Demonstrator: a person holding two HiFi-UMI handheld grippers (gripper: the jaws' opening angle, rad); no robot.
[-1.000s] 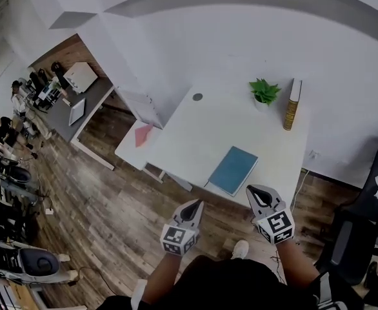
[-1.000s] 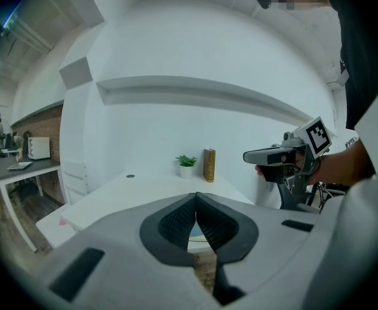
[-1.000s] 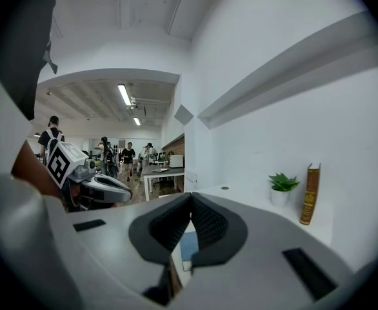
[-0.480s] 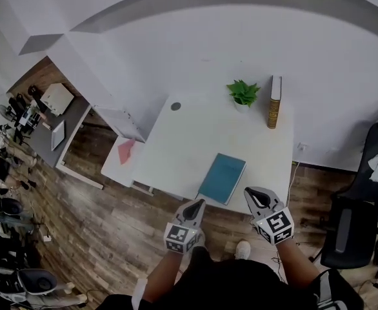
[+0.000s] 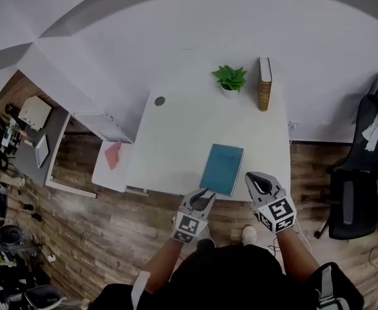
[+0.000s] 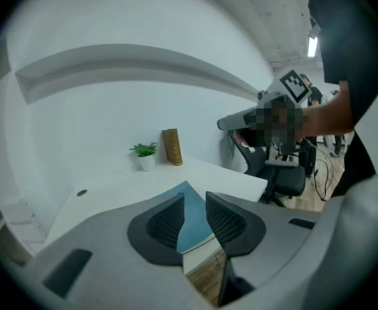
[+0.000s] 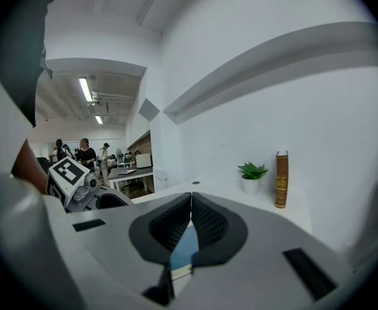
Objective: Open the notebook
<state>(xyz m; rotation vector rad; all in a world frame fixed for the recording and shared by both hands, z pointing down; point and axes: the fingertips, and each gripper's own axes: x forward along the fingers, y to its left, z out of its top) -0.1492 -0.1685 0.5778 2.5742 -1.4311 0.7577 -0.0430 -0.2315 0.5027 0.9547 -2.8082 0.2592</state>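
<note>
A closed teal notebook (image 5: 222,168) lies near the front edge of the white table (image 5: 182,134). My left gripper (image 5: 204,197) hovers just off that edge, by the notebook's near left corner. Its jaws are opening, with nothing between them. In the left gripper view the notebook (image 6: 190,221) shows through the gap of the left gripper (image 6: 194,205). My right gripper (image 5: 260,185) is shut and empty, just off the notebook's near right corner. In the right gripper view the notebook (image 7: 184,247) lies beyond the right gripper (image 7: 191,202).
A small potted plant (image 5: 229,78) and an upright brown book (image 5: 264,84) stand at the table's far edge by the wall. A black office chair (image 5: 353,205) is on the right. A lower side table with a pink sheet (image 5: 113,155) sits on the left.
Both grippers have come closer to the notebook's near edge, the left one more. The left jaws, shut before, now stand apart. The notebook has not moved on the table.
</note>
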